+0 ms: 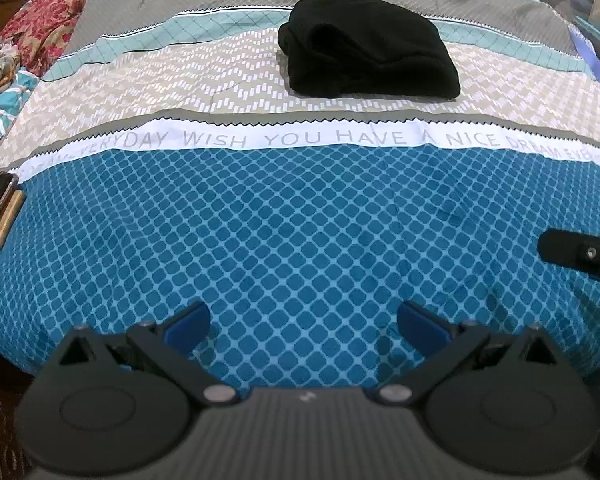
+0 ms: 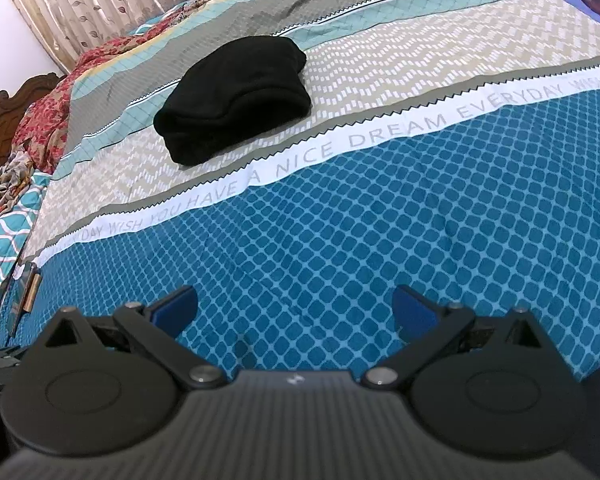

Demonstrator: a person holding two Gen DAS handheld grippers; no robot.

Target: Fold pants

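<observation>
The black pants [image 1: 366, 48] lie folded in a thick bundle on the bed [image 1: 300, 216], toward twelve o'clock from both tools. The left gripper [image 1: 303, 326] and right gripper [image 2: 295, 314] hover spread wide, empty, over the blue-checked bedspread [image 2: 380, 220].

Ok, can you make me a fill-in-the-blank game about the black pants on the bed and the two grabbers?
1. The folded pants are the colour ____.
2. Neither the left gripper nor the right gripper holds anything; the jaws of both stand ____.
3. The pants lie on the bedspread, on the far side of its white band of ____.

Missing words: black; open; writing
</observation>
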